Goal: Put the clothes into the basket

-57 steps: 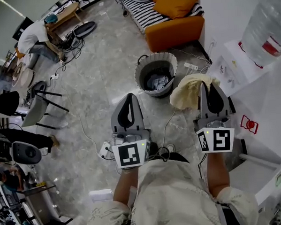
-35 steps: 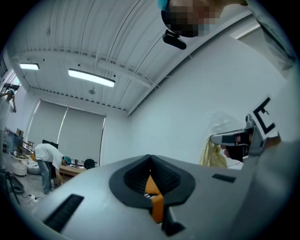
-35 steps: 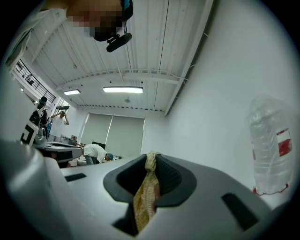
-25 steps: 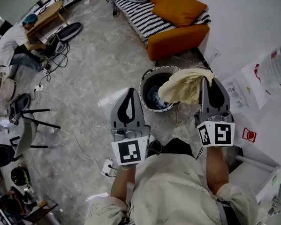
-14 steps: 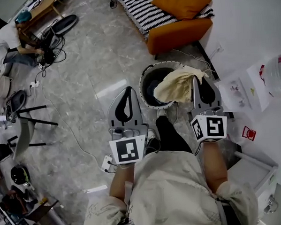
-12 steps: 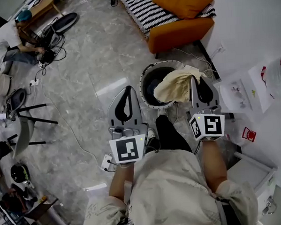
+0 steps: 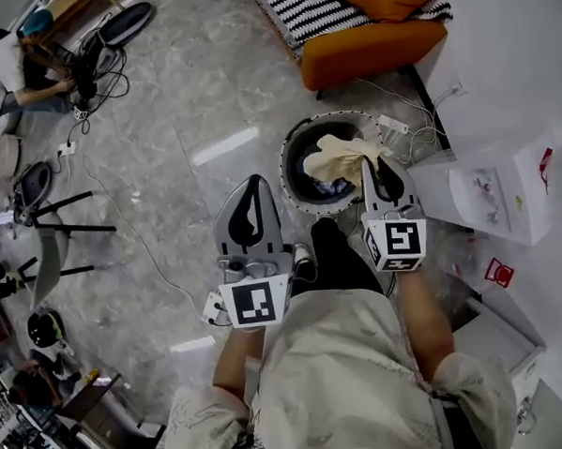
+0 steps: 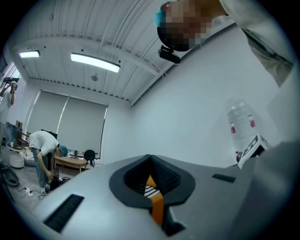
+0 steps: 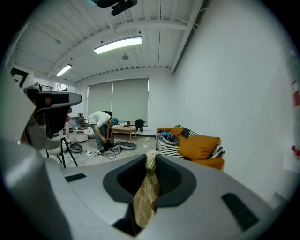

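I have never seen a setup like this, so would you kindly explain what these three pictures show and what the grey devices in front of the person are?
There is no robot here: a person holds a two-jaw gripper in each hand. The head view comes from a camera on the person's head, looking steeply down at both arms. The other two pictures come from cameras riding on the grippers, each looking along its own jaws. The left gripper is shut and empty; the orange and stripes glimpsed past its jaws belong to the sofa beyond. The right gripper is shut on a cream cloth, which hangs over the mouth of a round laundry basket standing on the grey floor.
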`<state>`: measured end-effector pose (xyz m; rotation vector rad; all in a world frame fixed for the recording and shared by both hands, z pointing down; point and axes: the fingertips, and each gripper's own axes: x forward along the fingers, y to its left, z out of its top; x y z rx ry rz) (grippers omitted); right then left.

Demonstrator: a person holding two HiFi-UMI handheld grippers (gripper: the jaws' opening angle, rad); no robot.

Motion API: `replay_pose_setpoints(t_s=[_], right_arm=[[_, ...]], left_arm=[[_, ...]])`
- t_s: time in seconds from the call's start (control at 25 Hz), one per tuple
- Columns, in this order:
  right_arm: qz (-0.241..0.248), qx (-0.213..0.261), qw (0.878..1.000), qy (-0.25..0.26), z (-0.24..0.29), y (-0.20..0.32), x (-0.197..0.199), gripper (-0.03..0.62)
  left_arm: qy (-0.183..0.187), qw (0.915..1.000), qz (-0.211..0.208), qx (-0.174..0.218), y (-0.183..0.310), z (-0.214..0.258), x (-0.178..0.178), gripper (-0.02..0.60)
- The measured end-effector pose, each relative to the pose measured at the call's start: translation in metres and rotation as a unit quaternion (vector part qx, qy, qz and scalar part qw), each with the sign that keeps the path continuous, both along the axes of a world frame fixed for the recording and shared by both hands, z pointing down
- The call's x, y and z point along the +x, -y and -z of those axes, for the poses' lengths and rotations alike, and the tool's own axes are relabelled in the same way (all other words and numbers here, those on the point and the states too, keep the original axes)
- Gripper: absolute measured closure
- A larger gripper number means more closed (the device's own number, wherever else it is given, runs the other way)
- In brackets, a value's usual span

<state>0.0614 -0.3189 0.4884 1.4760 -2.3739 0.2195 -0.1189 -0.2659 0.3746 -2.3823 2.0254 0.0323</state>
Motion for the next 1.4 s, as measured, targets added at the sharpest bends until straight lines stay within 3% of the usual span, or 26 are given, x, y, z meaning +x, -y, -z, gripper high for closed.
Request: replay_pose_setpoints(t_s=[0.32,0.56,0.8,1.16,1.4], right_arm=[[0.02,-0.086,0.996,-0.023,-0.098,0.038,-0.004,0.557],[0.035,-0.172,0.984,-0.042,-0.19,0.051,-0.006,0.557],[0.025,-0.254,0.965,-0.066,-0.282,0.057,0.0,0.557],[0.011,-0.375,0.919,-0.122,-0.373,0.037,0.018,0.553],[0.038,-0.395,0.912,-0.109,-0.381,0.026,0.012,0.409]], left_arm=[[0.008,0.9992,0.009,-0.039,0.041,-0.032,0.004,0.578],[0.014,0.9976,0.02,-0.064,0.061,-0.053,0.007,0.578],[0.019,0.9952,0.028,-0.092,0.068,-0.075,0.007,0.578],[0.024,0.9923,0.032,-0.118,0.074,-0.092,0.01,0.578],[0.021,0.992,0.028,-0.122,0.077,-0.097,0.013,0.578]])
